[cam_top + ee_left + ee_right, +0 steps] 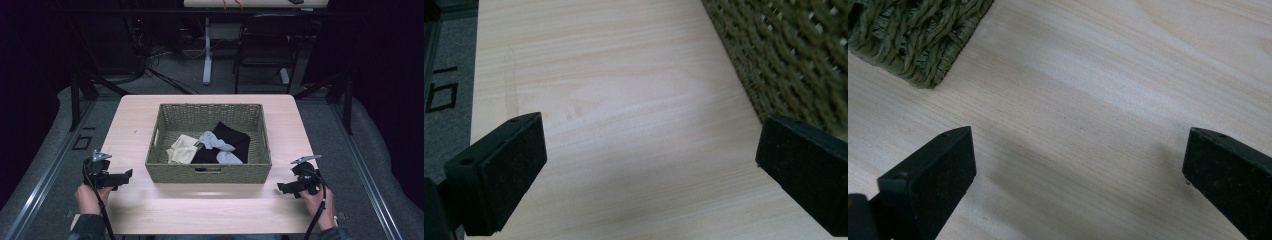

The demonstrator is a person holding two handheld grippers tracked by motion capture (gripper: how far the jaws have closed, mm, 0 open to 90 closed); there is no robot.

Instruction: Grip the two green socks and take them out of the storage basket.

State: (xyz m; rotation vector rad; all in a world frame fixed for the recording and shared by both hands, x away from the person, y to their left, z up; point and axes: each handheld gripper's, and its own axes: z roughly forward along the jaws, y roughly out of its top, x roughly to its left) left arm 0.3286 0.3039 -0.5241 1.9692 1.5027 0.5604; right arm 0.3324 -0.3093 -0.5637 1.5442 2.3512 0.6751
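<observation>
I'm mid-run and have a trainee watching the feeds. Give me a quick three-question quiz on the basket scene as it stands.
1. True or false: the left gripper is shut on a cloth.
2. Which lies in the woven basket? A) only black cloth B) cream, pale blue and black cloth C) nothing
3. Fill in: the right gripper is beside the basket's front ____ corner, seen from the person's side.

Key
1. False. In the left gripper view its jaws stand wide apart over the bare table.
2. B. The cream cloth, pale blue cloth and black cloth all lie inside.
3. Right; its jaws are open too.
</observation>
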